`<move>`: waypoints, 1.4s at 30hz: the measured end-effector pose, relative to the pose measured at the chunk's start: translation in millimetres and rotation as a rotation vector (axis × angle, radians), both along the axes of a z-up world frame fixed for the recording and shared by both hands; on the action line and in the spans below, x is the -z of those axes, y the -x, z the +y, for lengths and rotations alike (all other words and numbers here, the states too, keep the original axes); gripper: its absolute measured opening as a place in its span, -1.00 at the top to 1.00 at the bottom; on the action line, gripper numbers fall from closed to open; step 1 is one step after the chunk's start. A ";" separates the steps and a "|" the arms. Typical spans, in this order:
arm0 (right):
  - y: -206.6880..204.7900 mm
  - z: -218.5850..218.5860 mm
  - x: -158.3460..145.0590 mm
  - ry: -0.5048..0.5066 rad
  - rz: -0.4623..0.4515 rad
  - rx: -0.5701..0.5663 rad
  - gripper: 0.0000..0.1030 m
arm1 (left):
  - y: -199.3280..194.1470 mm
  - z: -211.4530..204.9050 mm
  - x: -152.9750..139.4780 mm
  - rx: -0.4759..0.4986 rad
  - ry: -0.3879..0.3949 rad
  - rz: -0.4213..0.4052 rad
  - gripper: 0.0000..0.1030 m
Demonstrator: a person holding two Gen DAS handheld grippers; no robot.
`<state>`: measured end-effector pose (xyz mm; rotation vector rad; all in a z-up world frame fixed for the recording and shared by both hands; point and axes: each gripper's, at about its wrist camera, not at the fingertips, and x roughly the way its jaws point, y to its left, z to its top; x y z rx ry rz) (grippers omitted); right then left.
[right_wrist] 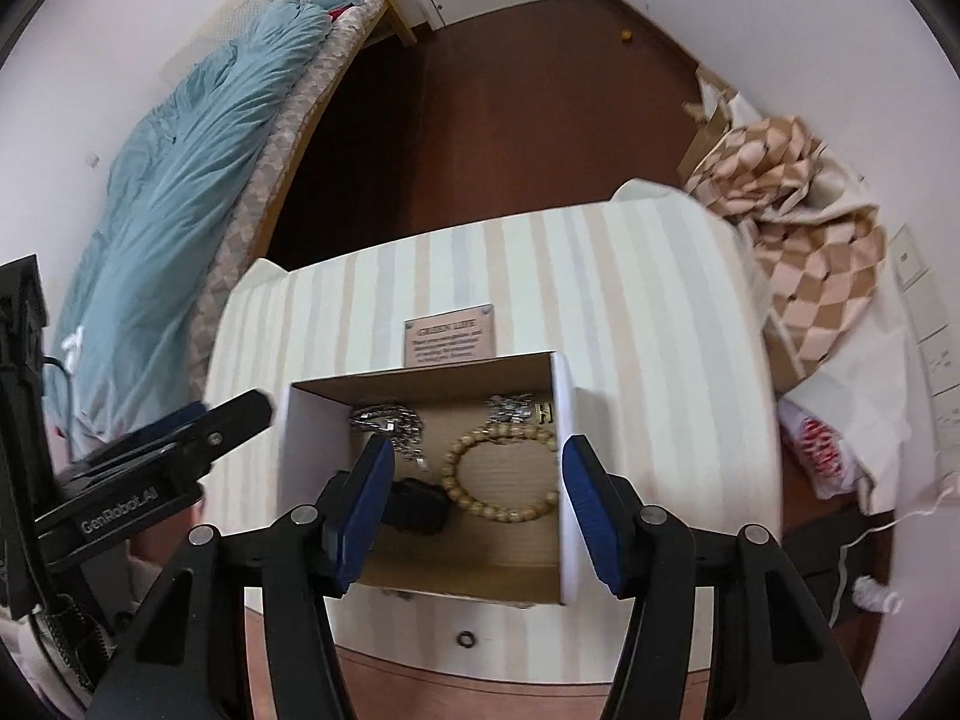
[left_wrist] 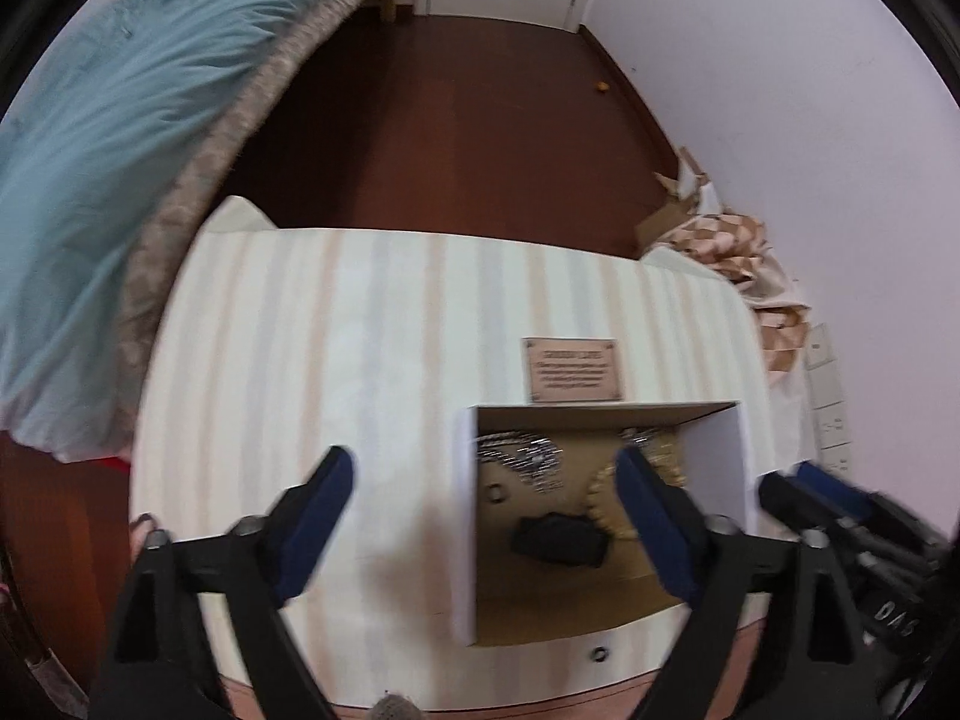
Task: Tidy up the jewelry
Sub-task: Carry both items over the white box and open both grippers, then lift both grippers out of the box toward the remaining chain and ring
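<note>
Both tongs are hanging over the striped table with nothing between their pads: the left gripper (left_wrist: 486, 516) is standing wide apart, its left pad over bare cloth and its right pad over the box, while the right gripper (right_wrist: 477, 507) is standing partly apart directly above the box — neither is touching any jewelry.

Behind them, a bed with a blue duvet (right_wrist: 174, 204) is lying along the left of the room, and a checkered cloth (right_wrist: 798, 258) is sitting crumpled by the wall on the right. The table, covered in a striped cloth (left_wrist: 336, 324), is filling the middle of both views.

On its near right part an open cardboard box (right_wrist: 573, 480) is sitting, with a small brown plaque (right_wrist: 449, 341) just beyond its far edge. Inside the box a beaded bracelet (right_wrist: 465, 495) is lying toward the right, a silver chain (right_wrist: 390, 423) is bunched at the far left corner, another silvery piece with a gold H (right_wrist: 519, 409) is resting at the far right corner, and a dark object (right_wrist: 417, 505) is sitting near the left wall — what it is cannot be told.

Outside the box, just in front of it, a small dark ring (right_wrist: 466, 638) is lying on the cloth.
</note>
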<state>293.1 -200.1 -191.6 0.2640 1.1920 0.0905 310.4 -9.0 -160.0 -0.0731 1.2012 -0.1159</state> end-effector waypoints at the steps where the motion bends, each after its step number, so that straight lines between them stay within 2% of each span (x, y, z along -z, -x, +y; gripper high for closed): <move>1: 3.1 1.4 -2.0 0.032 -0.008 -0.004 -0.46 | 4.0 1.4 -0.2 -0.006 -0.019 -0.013 -0.88; 3: 9.3 3.4 -4.8 0.091 -0.021 -0.004 -0.74 | 14.8 4.8 0.4 -0.013 -0.058 -0.038 -0.89; 9: 31.7 10.0 -4.4 0.225 -0.025 -0.009 -0.92 | 46.3 10.2 3.0 -0.027 -0.134 -0.088 -0.90; 15: 54.5 15.3 -9.3 0.243 -0.037 -0.003 -0.92 | 75.8 8.3 -7.4 -0.033 -0.177 -0.133 -0.91; 20: 74.3 14.7 -21.8 0.242 -0.062 0.014 -0.92 | 99.6 6.5 -21.1 -0.041 -0.172 -0.151 -0.91; 25: 99.2 14.2 -43.3 0.249 -0.103 0.030 -0.92 | 124.6 7.8 -39.7 -0.060 -0.161 -0.184 -0.91; 32: 137.6 17.2 -84.5 0.276 -0.201 0.041 -0.92 | 162.7 2.5 -75.5 -0.063 -0.146 -0.267 -0.91; 38: 167.0 17.9 -112.7 0.292 -0.277 0.058 -0.92 | 187.4 -1.6 -98.7 -0.061 -0.116 -0.306 -0.91; 42: 184.6 15.8 -128.6 0.291 -0.321 0.076 -0.92 | 201.2 -4.8 -107.6 -0.069 -0.142 -0.334 -0.91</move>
